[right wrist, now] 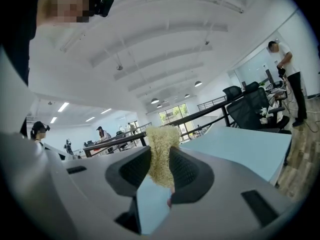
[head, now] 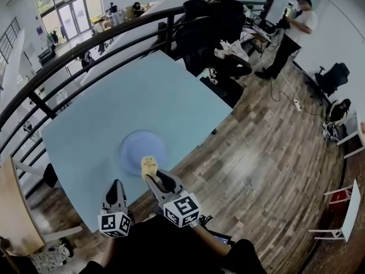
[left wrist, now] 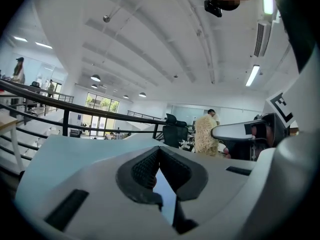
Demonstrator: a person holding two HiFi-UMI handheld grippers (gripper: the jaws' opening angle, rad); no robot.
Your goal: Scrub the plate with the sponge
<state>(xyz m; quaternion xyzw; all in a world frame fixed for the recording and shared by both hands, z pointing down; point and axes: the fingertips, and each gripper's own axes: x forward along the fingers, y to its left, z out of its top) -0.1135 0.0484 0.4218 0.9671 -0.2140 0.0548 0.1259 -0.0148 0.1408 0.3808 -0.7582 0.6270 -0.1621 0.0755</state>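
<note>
A round pale-blue plate [head: 141, 148] lies on the light-blue table [head: 148, 96], near its front edge. My right gripper [head: 151, 173] is shut on a yellow fibrous sponge [head: 149, 164], which hangs over the plate's near rim; whether it touches I cannot tell. In the right gripper view the sponge [right wrist: 161, 154] stands squeezed between the two dark pads. My left gripper [head: 117, 183] hovers left of the right one, just off the plate, its jaws shut with nothing between them [left wrist: 159, 153]. The left gripper view shows the sponge [left wrist: 205, 133] to its right.
A black railing [head: 85, 53] runs along the table's far and left sides. Black office chairs [head: 211, 21] stand behind the far corner. A person [head: 291, 30] stands at the back right on the wooden floor [head: 268, 147]. A wooden tabletop [head: 11, 210] lies at the left.
</note>
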